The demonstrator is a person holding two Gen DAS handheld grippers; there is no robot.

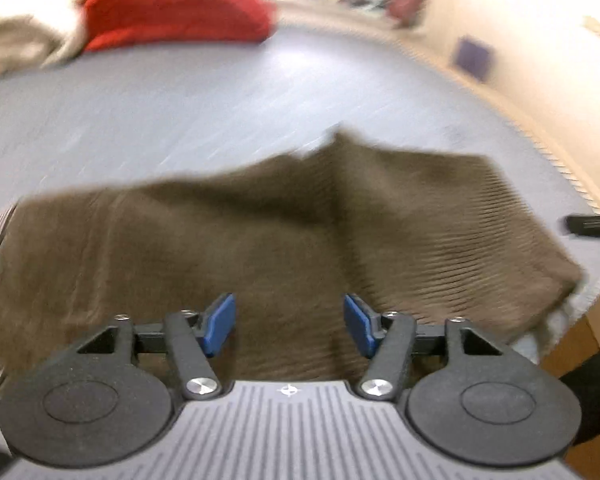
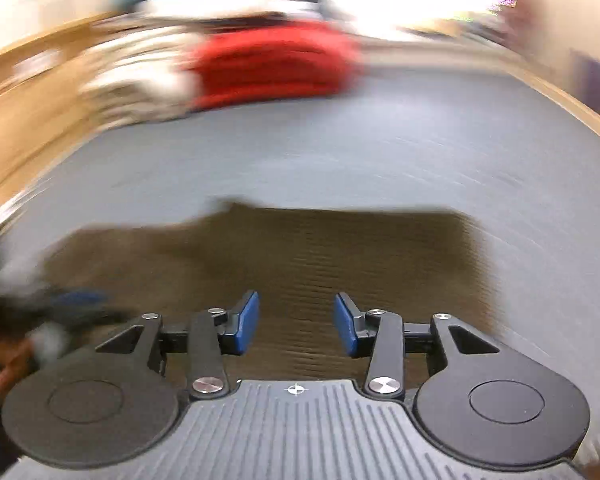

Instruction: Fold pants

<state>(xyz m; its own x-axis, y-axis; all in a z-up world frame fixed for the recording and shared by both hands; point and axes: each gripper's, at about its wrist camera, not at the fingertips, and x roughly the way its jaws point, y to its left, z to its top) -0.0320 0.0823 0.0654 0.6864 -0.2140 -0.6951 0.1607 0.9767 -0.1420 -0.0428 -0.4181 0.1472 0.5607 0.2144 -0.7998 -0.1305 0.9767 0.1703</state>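
Brown ribbed pants point(image 1: 284, 232) lie spread on the grey table surface point(image 1: 180, 104), with a raised crease near their far edge. They also show in the right wrist view point(image 2: 300, 264), flatter and with a straight far edge. My left gripper point(image 1: 289, 326) is open and empty, just above the pants' near part. My right gripper point(image 2: 296, 330) is open and empty, also above the pants' near part. Both views are blurred by motion. The other gripper shows as a dark blur at the left of the right wrist view point(image 2: 72, 304).
A red folded garment point(image 1: 176, 4) and a cream one point(image 1: 20, 28) lie at the far side of the table; the red one also shows in the right wrist view point(image 2: 276, 64). A wooden table edge point(image 2: 16, 120) runs along the left. A wall point(image 1: 540, 40) stands at right.
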